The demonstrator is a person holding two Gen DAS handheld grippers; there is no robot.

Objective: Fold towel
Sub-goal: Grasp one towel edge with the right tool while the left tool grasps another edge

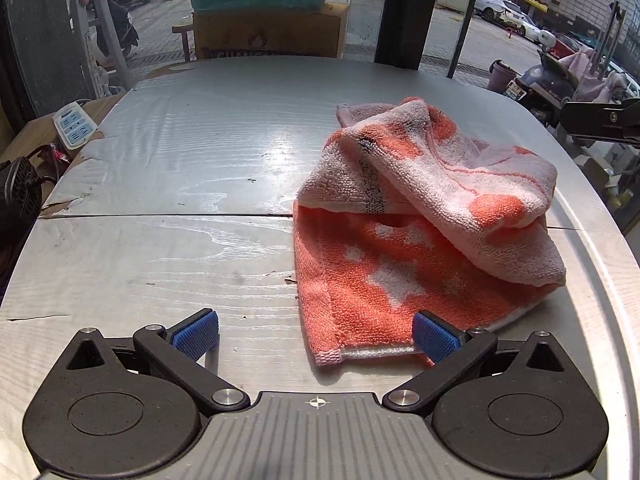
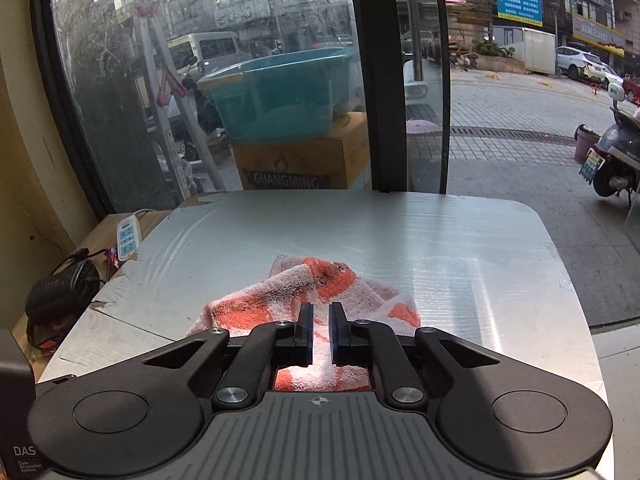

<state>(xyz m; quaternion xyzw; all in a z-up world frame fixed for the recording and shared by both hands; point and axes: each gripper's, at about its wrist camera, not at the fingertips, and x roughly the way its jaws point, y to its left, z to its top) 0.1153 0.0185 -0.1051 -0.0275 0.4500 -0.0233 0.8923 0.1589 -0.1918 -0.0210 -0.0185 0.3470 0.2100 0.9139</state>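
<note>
The left gripper (image 1: 316, 334) sits low over the bench (image 1: 180, 168) with its jaws spread wide and nothing between them; its right blue pad (image 1: 434, 336) is just beside the near hemmed corner of the towel (image 1: 420, 240), perhaps touching the edge, though I cannot say for sure. The towel, orange and white terry cloth, lies crumpled on the bench. From the left wrist view its lower layer is flat toward the gripper, and the upper part is thrown back over it in a loose hump on the far side. The right gripper (image 2: 320, 334) is higher, above the near part of the towel (image 2: 308, 292), with its jaws almost together and only a narrow gap between the pads; cloth shows through this gap, but whether any is pinched there I cannot tell. I judge that the folding is only at the start: the cloth is not yet spread, so no clean fold is possible. The next move calls for the left gripper to shift toward the near corner so that the hem comes between the pads, then to close on one layer only. Beyond the towel the bench is bare up to a window, and left of the towel, off the bench edge, lies a power strip (image 1: 74, 126).
</note>
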